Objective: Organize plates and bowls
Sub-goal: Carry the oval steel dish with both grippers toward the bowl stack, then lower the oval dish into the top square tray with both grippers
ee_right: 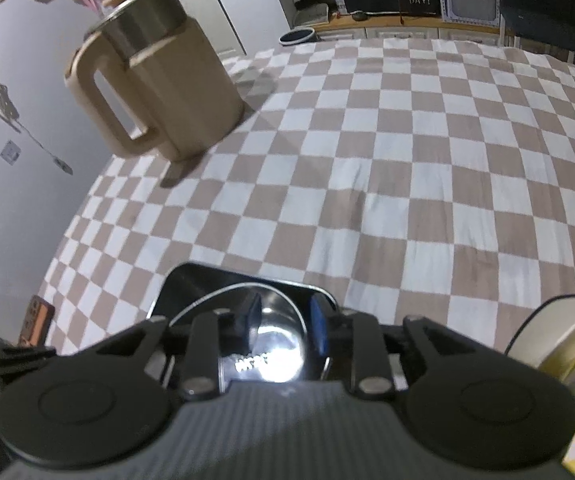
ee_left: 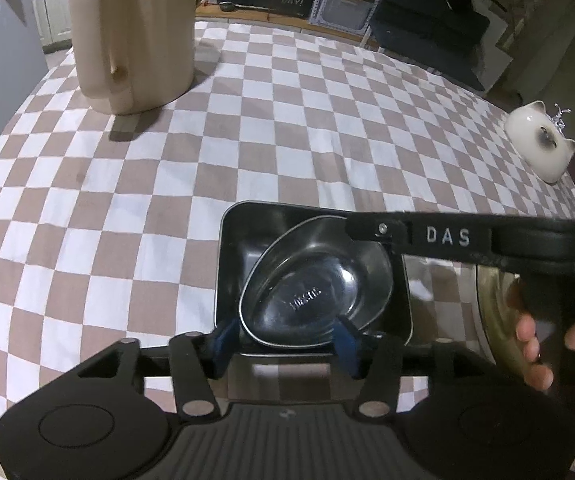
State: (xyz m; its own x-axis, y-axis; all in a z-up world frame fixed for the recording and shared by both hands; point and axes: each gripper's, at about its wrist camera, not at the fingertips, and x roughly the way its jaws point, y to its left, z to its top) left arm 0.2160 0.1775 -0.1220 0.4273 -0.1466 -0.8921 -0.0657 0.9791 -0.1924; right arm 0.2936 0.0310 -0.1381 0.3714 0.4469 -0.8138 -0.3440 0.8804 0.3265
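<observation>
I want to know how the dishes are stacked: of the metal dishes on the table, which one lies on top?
The oval steel bowl: it sits tilted inside the dark rectangular tray, whose squared corners show around it.

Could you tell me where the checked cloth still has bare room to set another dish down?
The widest free patch is the middle of the checked cloth, between the beige jug, the cat figurine and the black tray. It is crowded at the near edge, where the steel bowl lies in the tray.

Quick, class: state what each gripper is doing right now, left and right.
Left gripper: open, fingers either side of the steel bowl's near rim.
Right gripper: open, above the same steel bowl, not gripping it.
</observation>
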